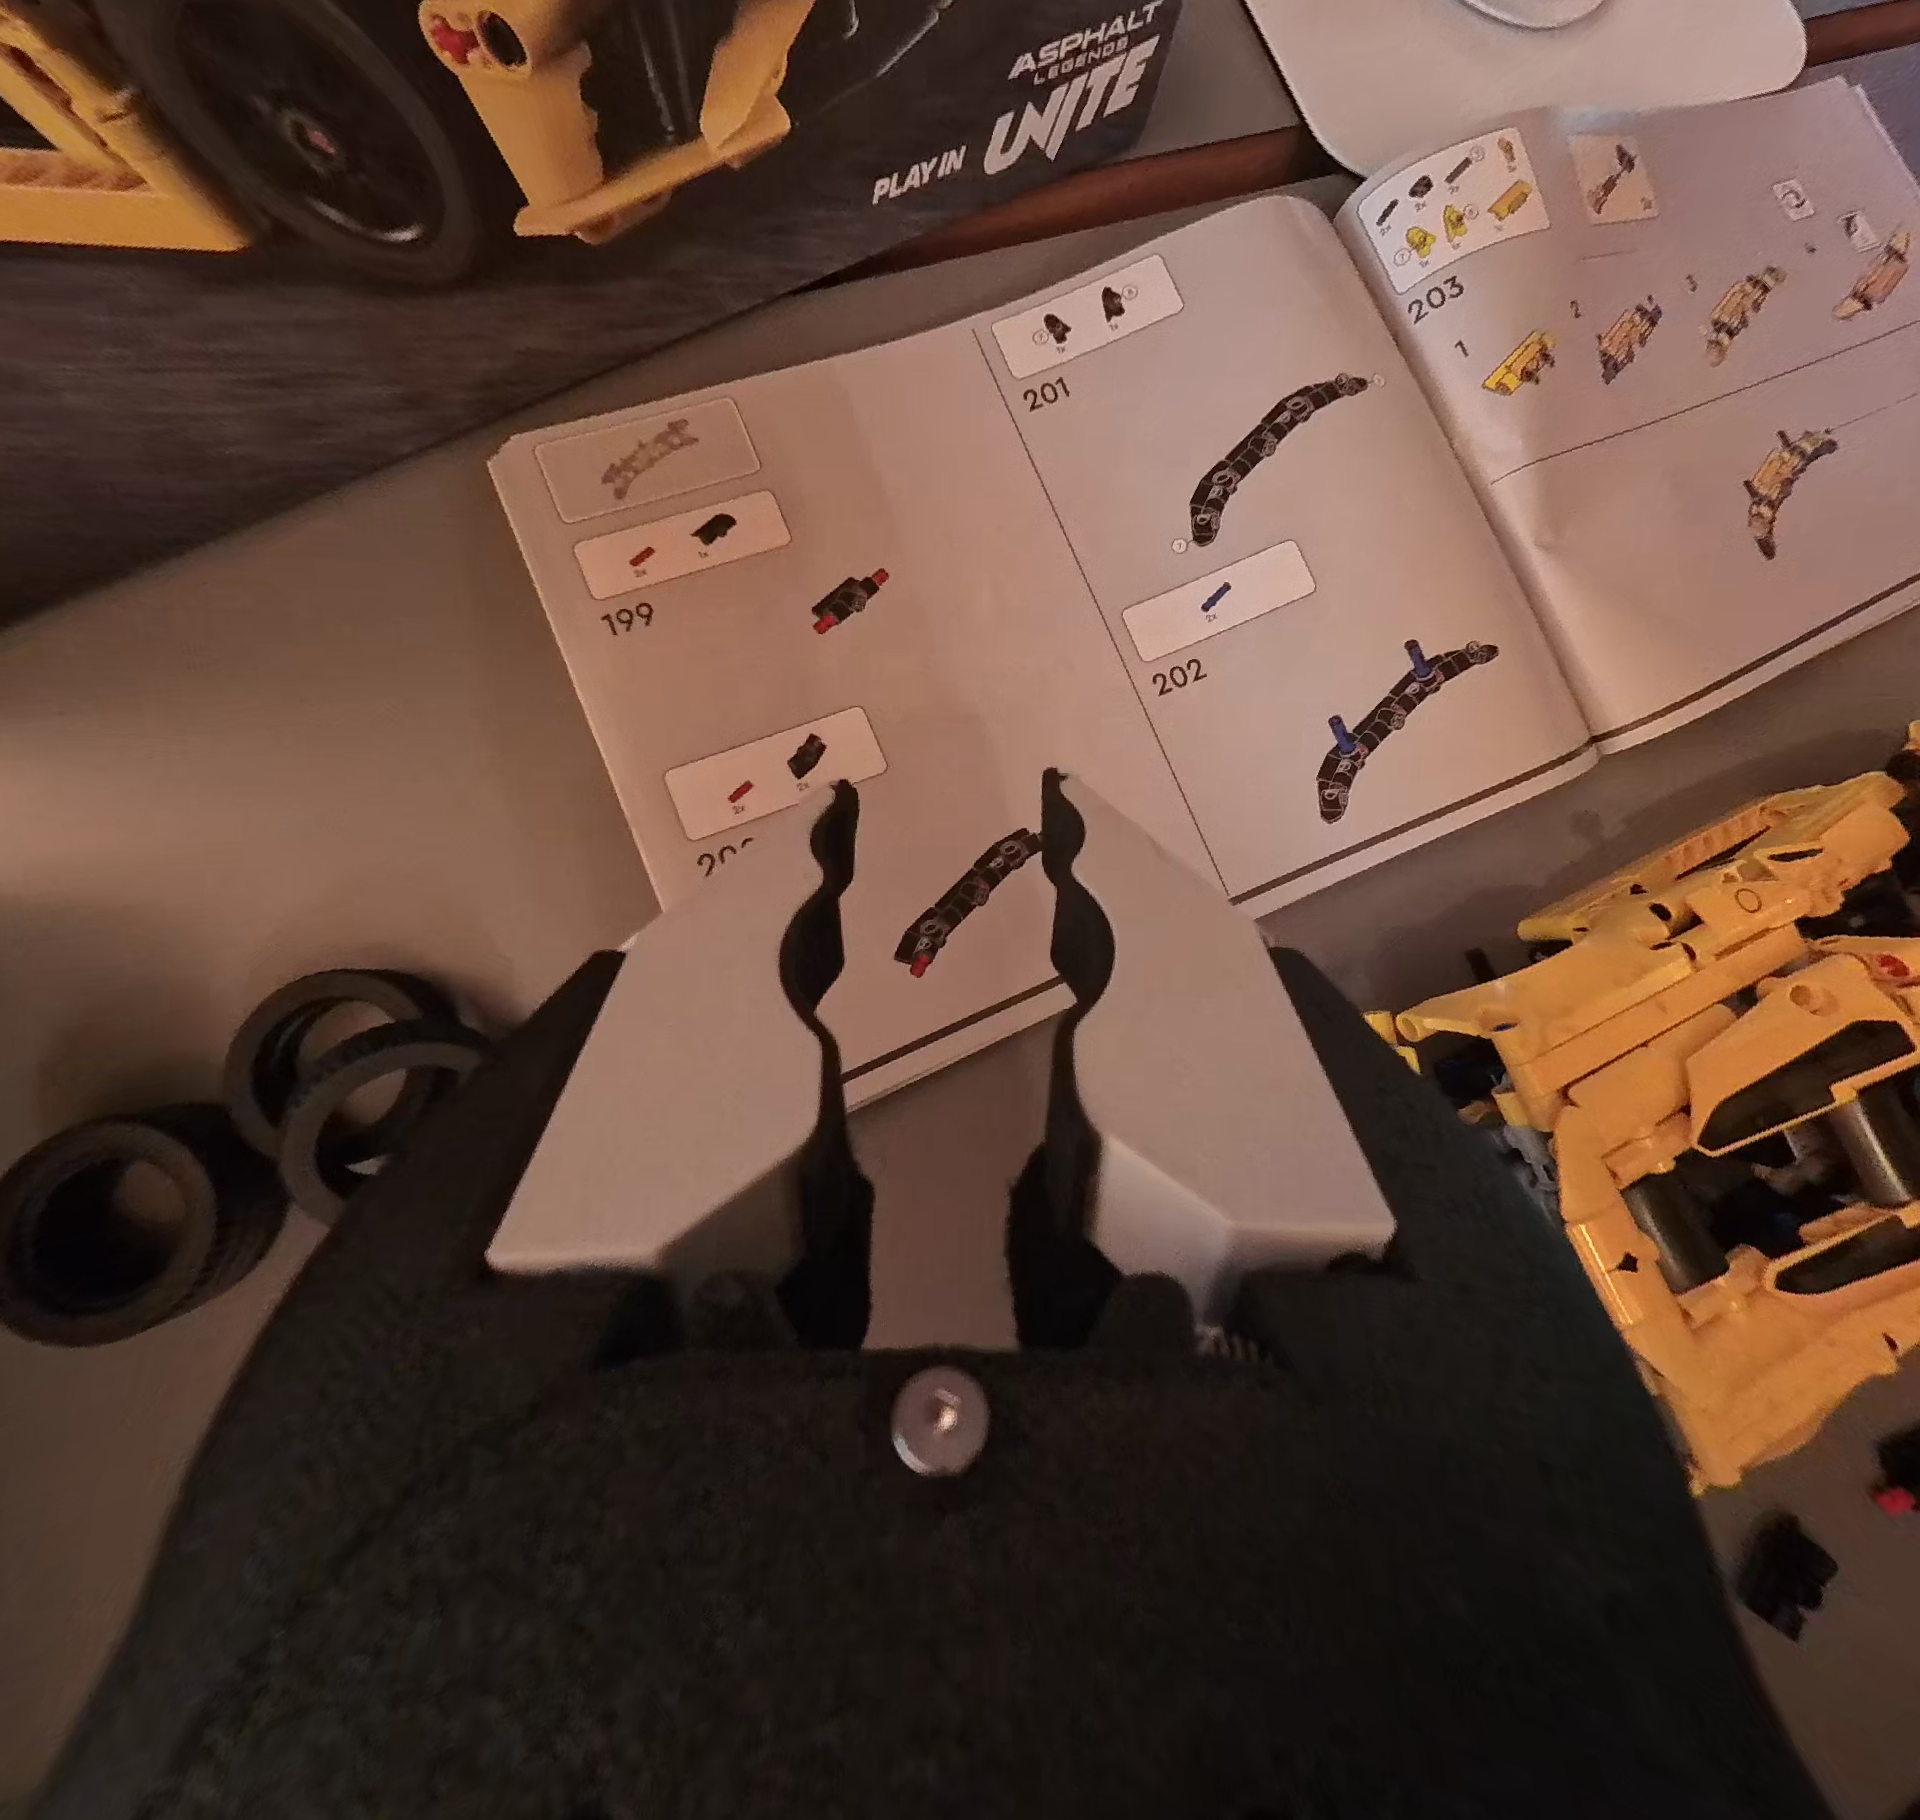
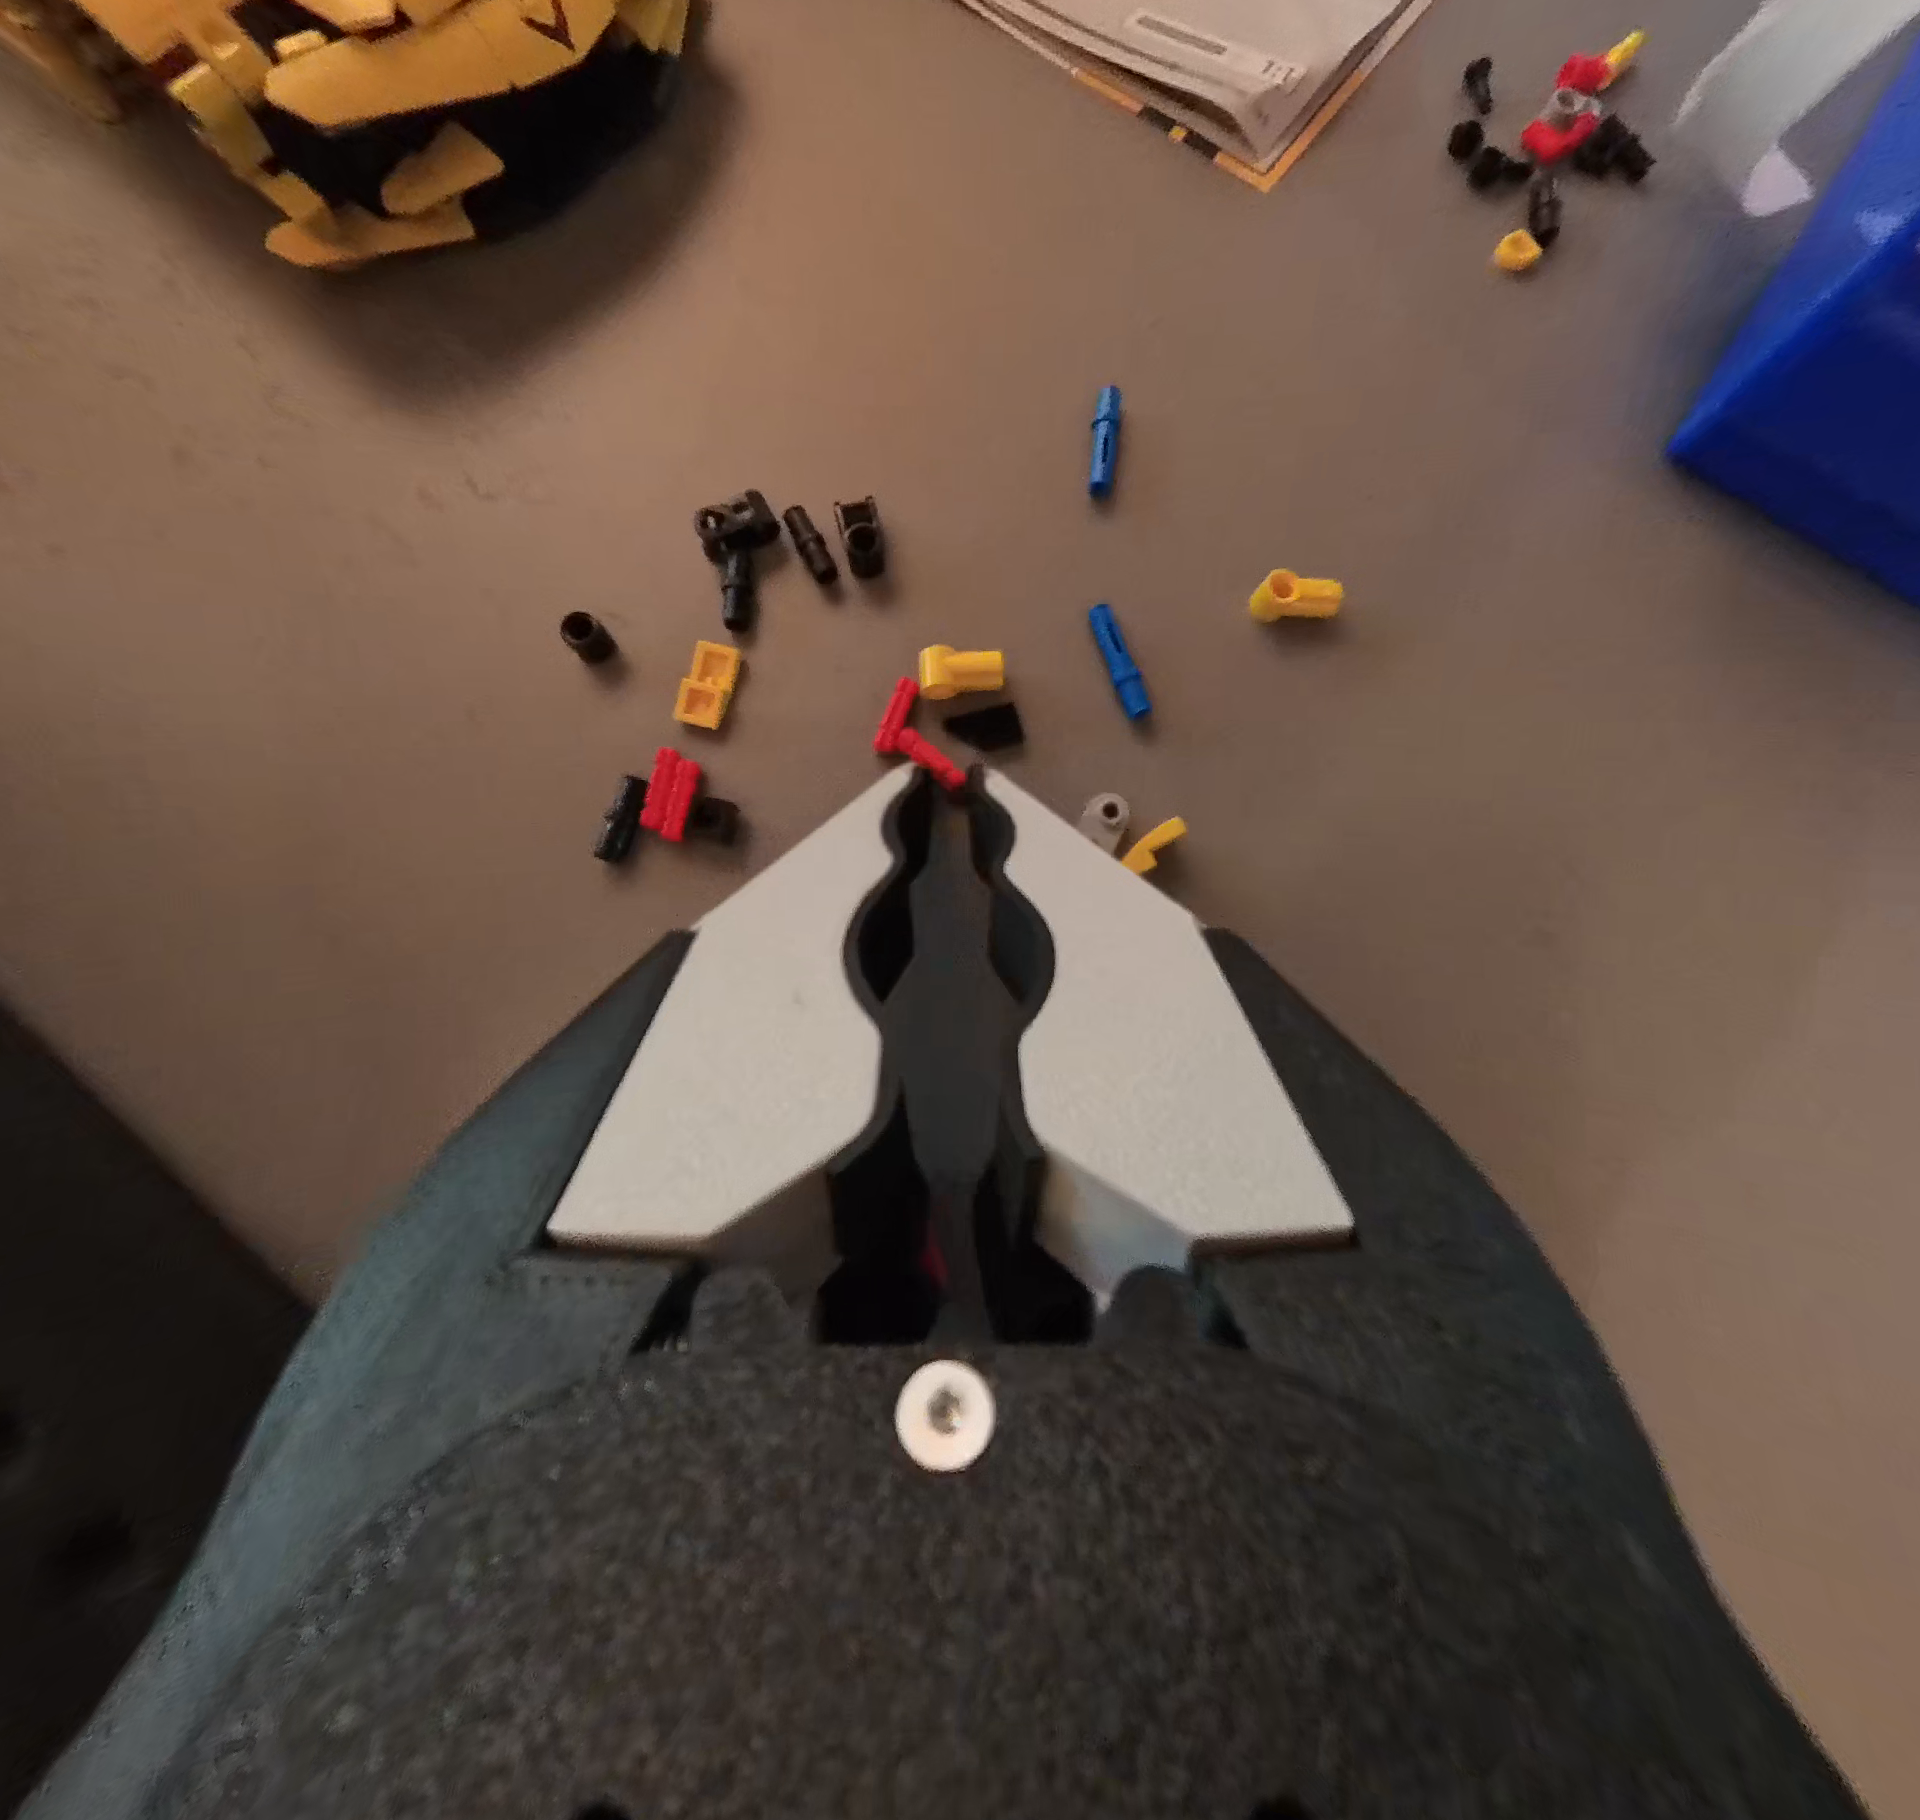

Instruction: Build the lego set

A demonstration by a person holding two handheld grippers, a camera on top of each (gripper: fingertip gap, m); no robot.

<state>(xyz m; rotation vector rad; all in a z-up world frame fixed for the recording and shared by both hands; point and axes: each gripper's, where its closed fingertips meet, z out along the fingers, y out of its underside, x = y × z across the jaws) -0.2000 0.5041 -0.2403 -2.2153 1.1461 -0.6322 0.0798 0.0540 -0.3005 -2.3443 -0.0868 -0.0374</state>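
Your right tool [image 2: 945,778] is pinched shut on a thin red pin [image 2: 933,760]; grip that shallow can flick it into the loose parts on the surface [image 2: 312,523]. Your left tool [image 1: 951,794] hangs open, empty, over the instruction booklet [image 1: 935,523]; the yellow car [image 1: 1704,1126] sits beside it.

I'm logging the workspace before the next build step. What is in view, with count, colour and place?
Instruction booklet: one, grey-white, open, table centre.
Box: one, dark, behind booklet.
Car model: one, yellow and black, right of booklet.
Tyres: at least three, black, left.
Blue pins: two, among loose parts.
Red pin: one, at right tool's tips.
Blue bin: one, far right.
Left tool: open, above booklet.
Right tool: closed on red pin.
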